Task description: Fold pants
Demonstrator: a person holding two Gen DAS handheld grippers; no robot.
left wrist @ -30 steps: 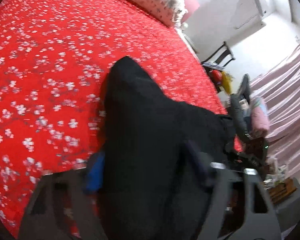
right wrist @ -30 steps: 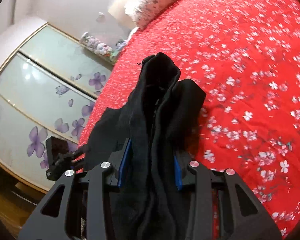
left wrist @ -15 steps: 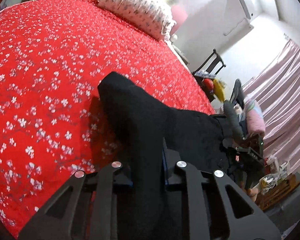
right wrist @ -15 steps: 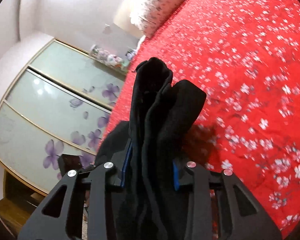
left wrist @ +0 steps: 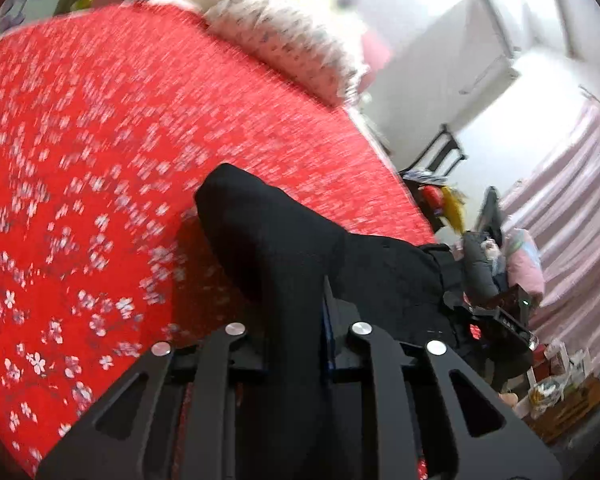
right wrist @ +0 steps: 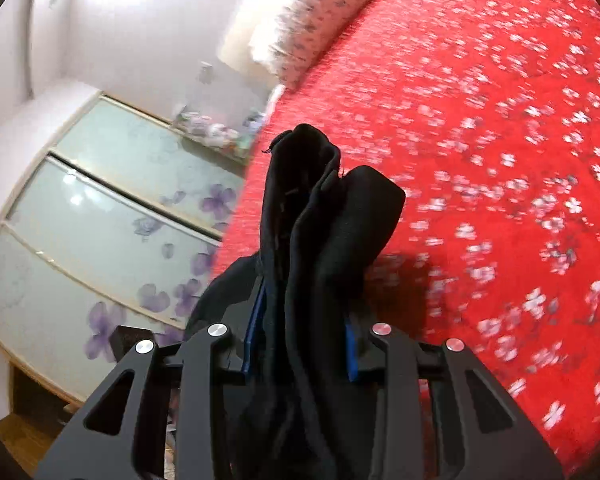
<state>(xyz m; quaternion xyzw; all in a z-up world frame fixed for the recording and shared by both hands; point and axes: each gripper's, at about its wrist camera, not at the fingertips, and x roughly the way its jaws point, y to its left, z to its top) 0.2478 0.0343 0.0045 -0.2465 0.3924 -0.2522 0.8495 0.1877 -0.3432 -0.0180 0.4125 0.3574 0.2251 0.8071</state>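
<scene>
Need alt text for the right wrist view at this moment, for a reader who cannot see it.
The right gripper is shut on bunched black pants, held above a red floral bedspread. A pillow lies at the far end, and wardrobe doors with purple flowers stand to the left.

Black pants [left wrist: 284, 264], bunched and lifted, hang above the red floral bedspread [left wrist: 100, 160].

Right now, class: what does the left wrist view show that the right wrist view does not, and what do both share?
Only the left wrist view shows the pink curtain and a dark chair. Only the right wrist view shows the glass wardrobe doors with purple flowers. Both show black pants clamped in tongs, left tongs and right tongs, over the red bedspread, plus a pillow.
</scene>
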